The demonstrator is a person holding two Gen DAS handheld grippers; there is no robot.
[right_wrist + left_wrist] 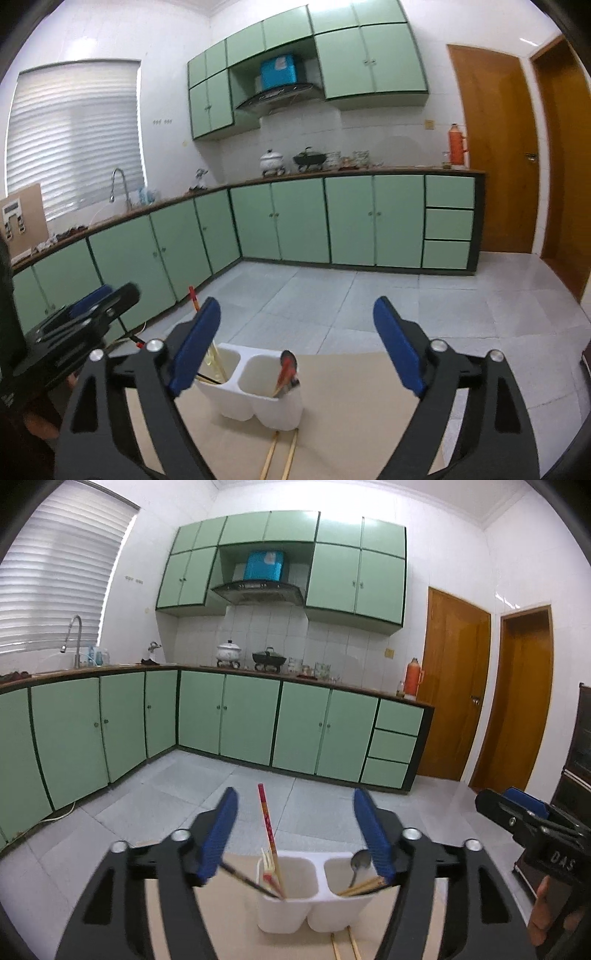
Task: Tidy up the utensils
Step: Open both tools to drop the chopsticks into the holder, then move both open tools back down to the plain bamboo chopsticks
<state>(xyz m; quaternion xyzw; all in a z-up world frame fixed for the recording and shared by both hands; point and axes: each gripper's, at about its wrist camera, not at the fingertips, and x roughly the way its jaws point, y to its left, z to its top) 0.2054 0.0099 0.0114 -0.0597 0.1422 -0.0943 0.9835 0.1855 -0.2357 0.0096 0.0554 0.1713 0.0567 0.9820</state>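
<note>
The left gripper (295,834) is hovering just above and behind the white two-compartment utensil holder (295,912), pointing forward across the kitchen, its jaws standing wide apart and gripping nothing. The right gripper (299,350) is hanging at a similar height to the holder's right, angled slightly leftward toward it, its jaws likewise spread wide and holding nothing. A bit of the person's hand (543,912) is showing at the edge of the left wrist view, wrapped on the right gripper's handle.

The holder is sitting on a beige worktop (351,406), near its far edge. In its left compartment, one red chopstick (267,823) is leaning upright, one dark chopstick (243,877) is slanting out to the left, and one pale plastic fork (267,864) is standing, tines up. In its right compartment, one metal spoon (360,862) is standing bowl-up, alongside bamboo chopsticks (364,886) tilting rightward; their exact number cannot be told. Two more bamboo chopsticks (280,456) are lying side by side on the worktop, just in front of the holder.
</note>
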